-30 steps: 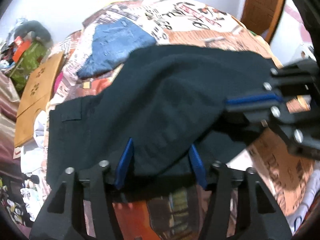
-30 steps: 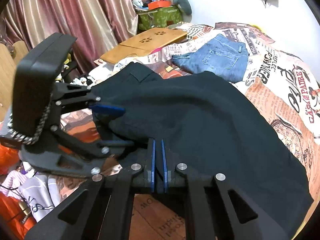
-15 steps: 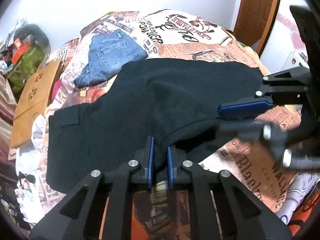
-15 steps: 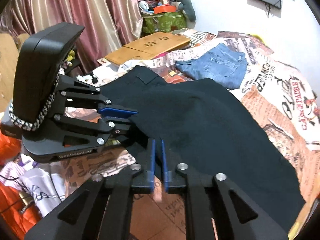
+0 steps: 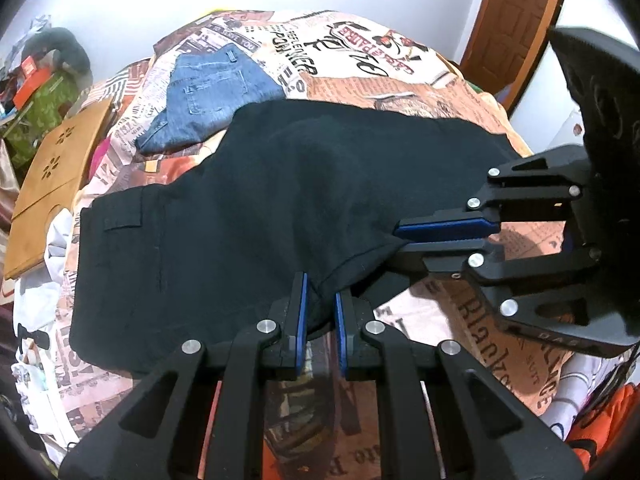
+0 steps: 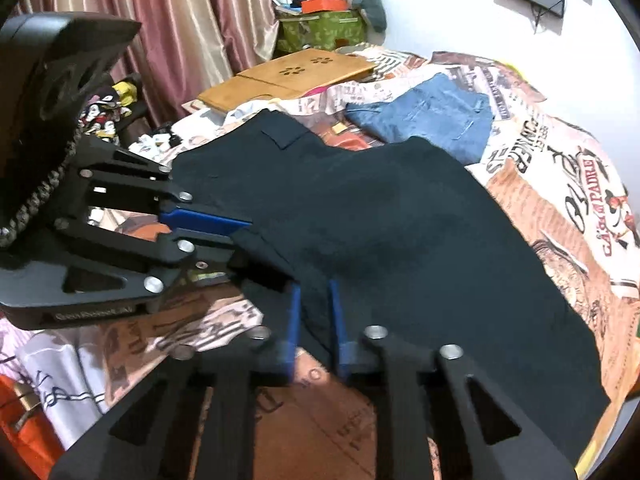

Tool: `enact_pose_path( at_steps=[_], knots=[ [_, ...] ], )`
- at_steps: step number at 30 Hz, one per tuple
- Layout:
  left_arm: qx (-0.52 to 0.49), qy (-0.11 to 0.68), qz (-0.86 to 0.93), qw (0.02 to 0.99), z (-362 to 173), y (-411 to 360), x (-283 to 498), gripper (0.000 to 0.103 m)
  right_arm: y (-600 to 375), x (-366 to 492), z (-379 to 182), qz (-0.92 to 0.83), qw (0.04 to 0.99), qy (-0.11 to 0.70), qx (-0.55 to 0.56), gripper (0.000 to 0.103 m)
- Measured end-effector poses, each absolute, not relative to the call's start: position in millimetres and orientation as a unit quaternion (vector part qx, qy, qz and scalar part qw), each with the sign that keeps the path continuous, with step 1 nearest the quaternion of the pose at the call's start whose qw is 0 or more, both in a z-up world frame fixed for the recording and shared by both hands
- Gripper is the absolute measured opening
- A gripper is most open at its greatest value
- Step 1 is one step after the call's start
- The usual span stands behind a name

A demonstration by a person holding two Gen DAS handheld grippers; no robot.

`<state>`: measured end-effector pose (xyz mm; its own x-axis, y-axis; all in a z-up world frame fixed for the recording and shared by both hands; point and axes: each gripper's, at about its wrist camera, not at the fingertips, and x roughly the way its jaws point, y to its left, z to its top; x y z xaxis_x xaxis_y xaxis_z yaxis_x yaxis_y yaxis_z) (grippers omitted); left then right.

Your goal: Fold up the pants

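Black pants (image 5: 260, 200) lie spread across a bed with a newspaper-print cover (image 5: 360, 52). They also show in the right wrist view (image 6: 400, 220). My left gripper (image 5: 319, 312) is shut on the near hem edge of the pants, with cloth bunched between its blue pads. My right gripper (image 6: 314, 316) holds the same edge a little to the side; its pads stand slightly apart with black cloth between them. In the left wrist view the right gripper (image 5: 400, 236) pinches the hem close beside the left one.
Folded blue jeans (image 5: 212, 88) lie on the bed beyond the black pants. A wooden lap board (image 5: 52, 184) rests at the bed's left edge. Pink curtains (image 6: 180, 20) and a cluttered green box (image 6: 320, 32) stand behind. A wooden door (image 5: 516, 20) is at the right.
My left gripper closed from wide open onto the hem edge a second ago. Both grippers have drawn the edge back toward me. The right gripper's pads now stand a little wider apart.
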<state>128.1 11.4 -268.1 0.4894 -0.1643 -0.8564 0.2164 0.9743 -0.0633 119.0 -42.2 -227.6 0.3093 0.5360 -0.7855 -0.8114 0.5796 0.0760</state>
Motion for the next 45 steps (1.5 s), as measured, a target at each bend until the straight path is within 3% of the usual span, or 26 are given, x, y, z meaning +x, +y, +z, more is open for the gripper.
enact_pose_path(
  at_steps=[8, 11, 13, 16, 23, 33, 39, 45],
  knots=[
    [-0.004, 0.5, -0.106, 0.859, -273.4, 14.5, 124.7, 0.015, -51.0, 120.0, -234.6, 0.435, 0.772, 0.442, -0.138, 0.01],
    [-0.004, 0.502, -0.115, 0.857, -262.9, 18.2, 120.4, 0.025, -56.3, 122.5, -229.8, 0.434, 0.765, 0.459, -0.123, 0.019],
    [-0.007, 0.489, -0.121, 0.864, -249.4, 24.0, 114.7, 0.04, -63.7, 121.8, -224.3, 0.429, 0.771, 0.457, -0.116, 0.034],
    [-0.005, 0.461, -0.1, 0.882, -229.2, 38.1, 110.6, 0.054, -83.8, 121.6, -214.6, 0.411, 0.792, 0.44, -0.101, 0.042],
    [-0.022, 0.453, -0.003, 0.891, -223.2, 102.5, 142.5, 0.056, -182.1, 135.9, -210.3, 0.288, 0.849, 0.443, -0.008, 0.043],
    [-0.058, 0.555, 0.077, 0.826, -320.2, 152.2, 188.0, 0.055, -354.2, 121.3, -261.5, 0.039, 0.859, 0.487, 0.154, 0.043],
    [-0.045, 0.563, 0.089, 0.821, -337.7, 148.2, 185.3, 0.056, -397.2, 126.4, -286.8, -0.002, 0.844, 0.492, 0.213, 0.043],
    [-0.038, 0.565, 0.1, 0.818, -339.3, 147.1, 188.0, 0.057, -403.4, 161.3, -301.2, 0.01, 0.843, 0.499, 0.202, 0.043]
  ],
)
